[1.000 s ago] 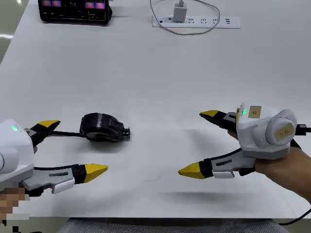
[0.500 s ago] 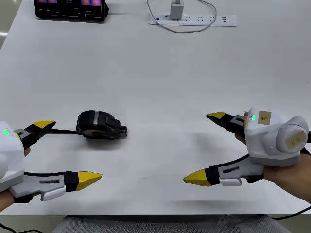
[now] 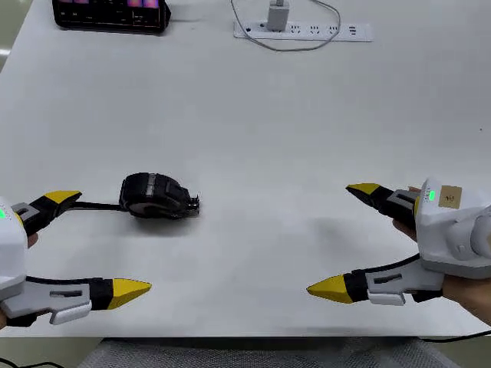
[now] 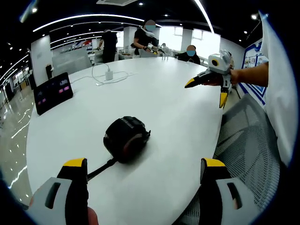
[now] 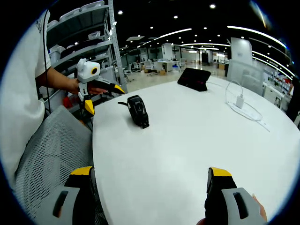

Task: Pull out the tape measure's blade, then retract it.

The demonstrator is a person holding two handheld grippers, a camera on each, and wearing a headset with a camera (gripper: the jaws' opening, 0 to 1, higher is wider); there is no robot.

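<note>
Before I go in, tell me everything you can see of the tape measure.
The tape measure is a black, rounded case, seemingly rubber-coated plastic, resting on the white table. Its blade is retracted, with just the small end hook showing at the case's mouth, which faces the right gripper. A thin black strap trails from the opposite end toward the far jaw of the left gripper; whether they touch is unclear. Both grippers are open, and neither touches the case.

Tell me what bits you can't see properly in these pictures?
- Tape measure: head view, too small to read any label or markings.
- Its black strap: end hidden behind the left gripper's upper jaw.
- Dark screen: cut off by the head view's top edge; display blurred.
- Right gripper: body cut by the right edge.
</note>
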